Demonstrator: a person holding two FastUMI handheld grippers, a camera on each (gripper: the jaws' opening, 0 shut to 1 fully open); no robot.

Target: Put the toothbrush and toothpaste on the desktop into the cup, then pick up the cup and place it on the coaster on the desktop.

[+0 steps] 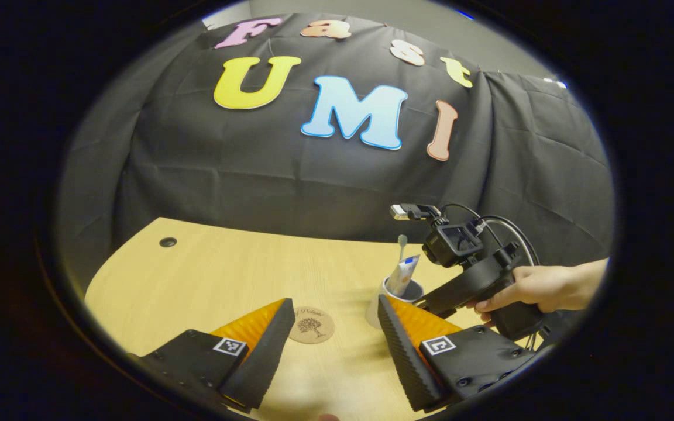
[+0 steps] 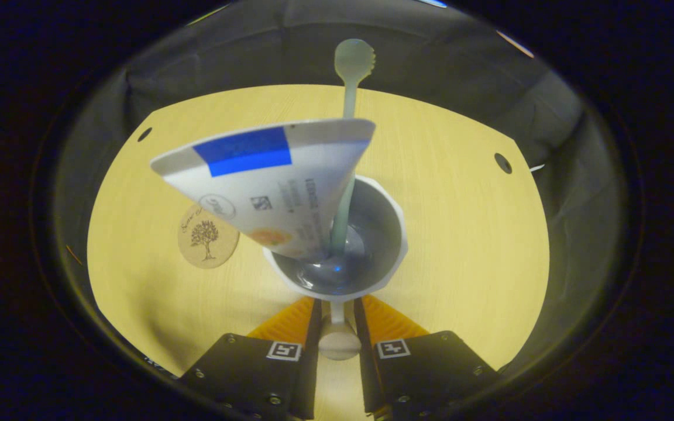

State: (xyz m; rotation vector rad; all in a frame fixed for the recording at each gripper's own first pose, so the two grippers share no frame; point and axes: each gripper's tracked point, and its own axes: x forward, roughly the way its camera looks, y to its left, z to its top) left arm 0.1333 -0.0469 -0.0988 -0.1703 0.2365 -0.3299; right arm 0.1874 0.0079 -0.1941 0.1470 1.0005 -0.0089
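A white cup (image 2: 394, 234) holds a toothpaste tube (image 2: 267, 181) and a pale toothbrush (image 2: 353, 61), both leaning out of it. My right gripper (image 2: 337, 310) is shut on the cup's handle (image 2: 340, 342), which sits between its fingers. The round cork coaster (image 2: 207, 235) lies on the desk to the cup's left. In the left gripper view, my left gripper (image 1: 335, 304) stands open over the desk, with the coaster (image 1: 312, 325) just beyond its fingers. The cup (image 1: 413, 290), tube (image 1: 402, 273) and toothbrush (image 1: 402, 240) stand behind its right finger, which hides the cup's base. The right gripper (image 1: 425, 301) reaches the cup from the right.
A hand (image 1: 542, 286) holds the right gripper at the right. The wooden desktop (image 1: 226, 275) has a cable hole (image 1: 168, 242) near its far left corner and another hole (image 2: 502, 162) on the other side. Black cloth walls close the back.
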